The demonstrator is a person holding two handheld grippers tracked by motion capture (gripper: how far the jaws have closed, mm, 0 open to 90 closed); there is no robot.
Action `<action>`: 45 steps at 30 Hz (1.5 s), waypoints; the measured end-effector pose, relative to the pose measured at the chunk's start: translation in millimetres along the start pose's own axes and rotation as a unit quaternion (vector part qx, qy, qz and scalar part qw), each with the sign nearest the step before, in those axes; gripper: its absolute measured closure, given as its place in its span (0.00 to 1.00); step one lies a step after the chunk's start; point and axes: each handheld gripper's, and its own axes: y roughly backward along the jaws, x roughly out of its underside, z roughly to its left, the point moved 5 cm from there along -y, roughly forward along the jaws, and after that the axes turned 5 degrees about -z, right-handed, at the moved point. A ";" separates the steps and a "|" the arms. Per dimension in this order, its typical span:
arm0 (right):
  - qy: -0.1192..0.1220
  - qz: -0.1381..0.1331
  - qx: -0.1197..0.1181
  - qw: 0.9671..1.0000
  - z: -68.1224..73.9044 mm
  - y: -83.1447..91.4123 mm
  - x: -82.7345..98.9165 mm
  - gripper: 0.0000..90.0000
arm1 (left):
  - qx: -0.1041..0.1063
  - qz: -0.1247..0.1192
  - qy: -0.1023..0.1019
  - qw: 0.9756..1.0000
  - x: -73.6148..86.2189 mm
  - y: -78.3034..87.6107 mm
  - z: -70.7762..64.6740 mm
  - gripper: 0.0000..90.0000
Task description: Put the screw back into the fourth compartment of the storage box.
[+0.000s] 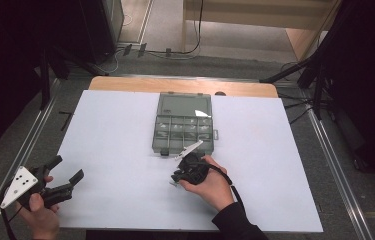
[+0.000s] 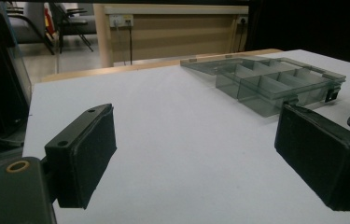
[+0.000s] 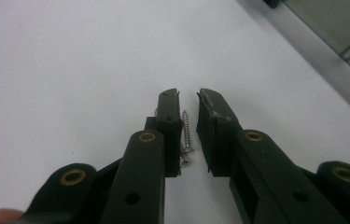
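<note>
Two screws (image 3: pixel 185 135) lie on the white surface (image 1: pixel 125 150) between the right gripper's (image 3: pixel 189 100) narrowly parted jaws, just near of the clear box (image 1: pixel 182 125). At the near left, the left gripper (image 1: pixel 67 172) hovers with jaws wide apart, holding nothing.

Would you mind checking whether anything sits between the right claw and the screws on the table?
Nothing visible does. In the right gripper view the right claw has its jaws slightly parted on either side of the screws, which lie on the white table in the gap. The open compartment box sits just beyond, apart from them.
</note>
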 end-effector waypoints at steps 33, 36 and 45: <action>-0.004 -0.050 0.013 0.999 -11.6 24.8 -0.9 1.00 | 0.003 0.008 -0.002 1.000 1.6 -2.1 -2.4 0.14; -0.010 -0.058 0.012 0.998 -14.7 29.4 -1.1 1.00 | 0.004 0.009 -0.001 1.000 2.0 -2.3 -2.8 0.14; -0.018 -0.077 0.012 0.997 -21.4 41.0 -1.9 1.00 | 0.005 0.011 -0.003 1.000 2.3 -3.1 -4.3 0.14</action>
